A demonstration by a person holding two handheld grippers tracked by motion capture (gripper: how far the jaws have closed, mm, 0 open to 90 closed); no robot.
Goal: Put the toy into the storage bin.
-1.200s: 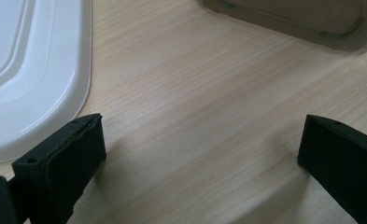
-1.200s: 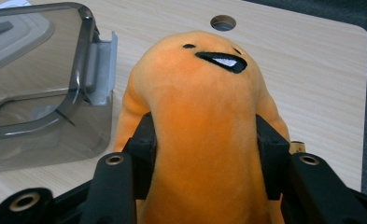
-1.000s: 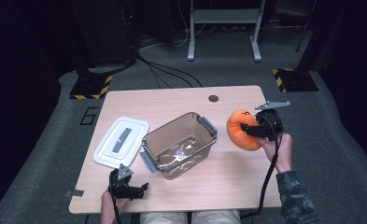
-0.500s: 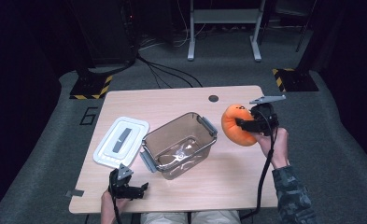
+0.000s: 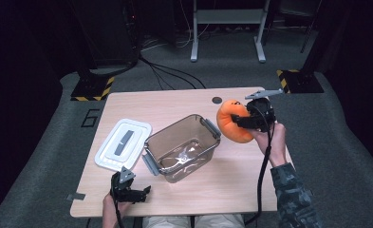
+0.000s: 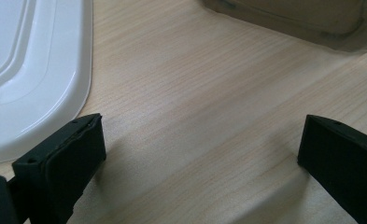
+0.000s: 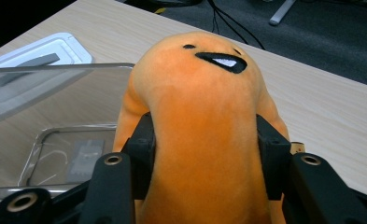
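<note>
- Dark grey floor with cables and black stands lies behind a pale wooden worktop (image 5: 184,102), which carries a clear container (image 5: 181,147) near its middle and a white lid (image 5: 123,144) lying flat just beside the container, toward the person's left
- Work in hand reads as putting the orange plush toy (image 5: 234,122) into the container: the toy is already grasped and lifted off the worktop, hanging in the air just beside the container's right end, not yet over the opening
- Left to do, by this judgement: carry the toy across the rim, lower it into the container and let go; the lid is off, so closing may follow
- Right claw (image 5: 253,118) is clamped on the toy; in the right gripper view both black jaws press into the sides of the soft orange body (image 7: 204,135), whose face points away from the camera toward the container (image 7: 78,116)
- Right hand (image 5: 269,137) holds the gripper raised, the forearm coming up from the near right edge, with the cable trailing down along the sleeve
- Left claw (image 5: 141,191) rests low at the near edge, jaws spread wide with nothing between them; the left gripper view shows bare wood between the jaws, the lid's corner (image 6: 36,79) at one side and the container's base (image 6: 302,21) beyond
</note>
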